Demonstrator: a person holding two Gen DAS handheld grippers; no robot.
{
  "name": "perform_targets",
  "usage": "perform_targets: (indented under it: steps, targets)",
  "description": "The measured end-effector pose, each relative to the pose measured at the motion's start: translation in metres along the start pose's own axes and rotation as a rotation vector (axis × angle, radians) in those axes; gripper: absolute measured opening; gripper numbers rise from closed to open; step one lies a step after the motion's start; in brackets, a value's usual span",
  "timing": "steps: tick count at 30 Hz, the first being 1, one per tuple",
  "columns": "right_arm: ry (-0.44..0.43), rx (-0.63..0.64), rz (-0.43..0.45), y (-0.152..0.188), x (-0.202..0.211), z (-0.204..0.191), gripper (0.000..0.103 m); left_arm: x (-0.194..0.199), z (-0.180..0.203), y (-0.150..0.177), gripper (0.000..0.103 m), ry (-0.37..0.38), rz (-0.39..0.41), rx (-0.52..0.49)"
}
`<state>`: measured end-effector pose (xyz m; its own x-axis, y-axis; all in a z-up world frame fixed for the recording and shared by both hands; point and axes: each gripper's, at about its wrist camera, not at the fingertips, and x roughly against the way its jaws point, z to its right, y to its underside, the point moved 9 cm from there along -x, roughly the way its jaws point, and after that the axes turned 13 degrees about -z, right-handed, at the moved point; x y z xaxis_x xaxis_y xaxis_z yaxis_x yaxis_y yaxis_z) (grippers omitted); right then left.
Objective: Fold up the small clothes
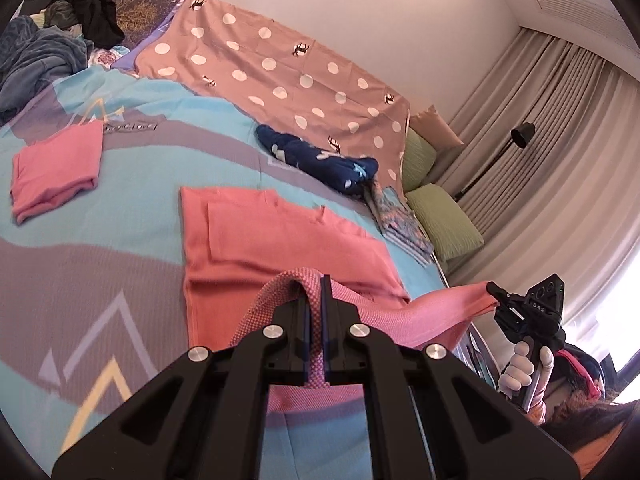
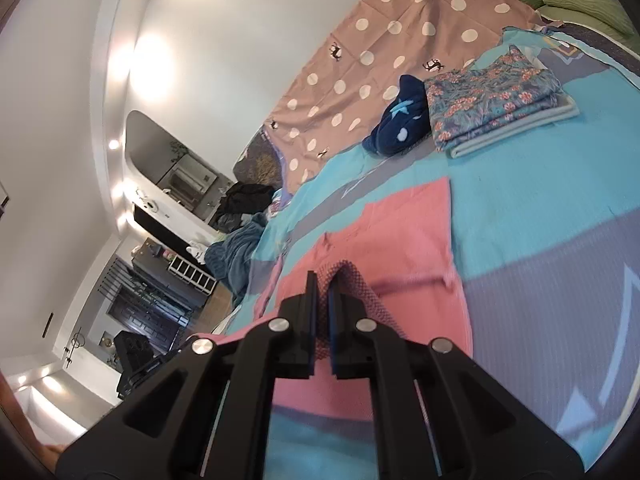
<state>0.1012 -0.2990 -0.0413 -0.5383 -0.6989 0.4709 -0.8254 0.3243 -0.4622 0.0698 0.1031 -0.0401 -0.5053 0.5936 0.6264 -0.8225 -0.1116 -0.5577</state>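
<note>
A pink garment (image 1: 280,240) lies partly folded on the blue and grey bedspread (image 1: 100,280); it also shows in the right wrist view (image 2: 400,236). My left gripper (image 1: 321,280) is shut on its near hem, which is lifted off the bed. My right gripper (image 2: 323,278) is shut on the same hem further along; it shows at the right in the left wrist view (image 1: 494,292), holding the stretched edge. A folded pink garment (image 1: 56,168) lies at the left.
A crumpled navy garment (image 1: 320,160) and a folded floral garment (image 2: 492,100) lie near a brown polka-dot sheet (image 1: 280,60). Green pillows (image 1: 440,216), a floor lamp (image 1: 520,136) and curtains stand at the right. Dark clothes and a blue blanket (image 1: 36,56) are piled at the far left.
</note>
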Motion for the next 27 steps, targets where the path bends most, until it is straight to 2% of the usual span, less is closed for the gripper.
perform_targets:
  steps: [8, 18, 27]
  targets:
    - [0.118, 0.002, -0.027, -0.046, -0.044, 0.02, 0.005, -0.039, -0.011, -0.045, 0.004, -0.043, -0.028, -0.015]
    - [0.202, -0.026, -0.097, -0.091, -0.103, 0.049, 0.005, -0.085, -0.048, -0.095, 0.004, -0.098, -0.058, 0.044]
    - [0.28, -0.033, -0.12, -0.122, -0.14, 0.073, 0.005, -0.137, -0.075, -0.128, 0.004, -0.14, -0.131, 0.053]
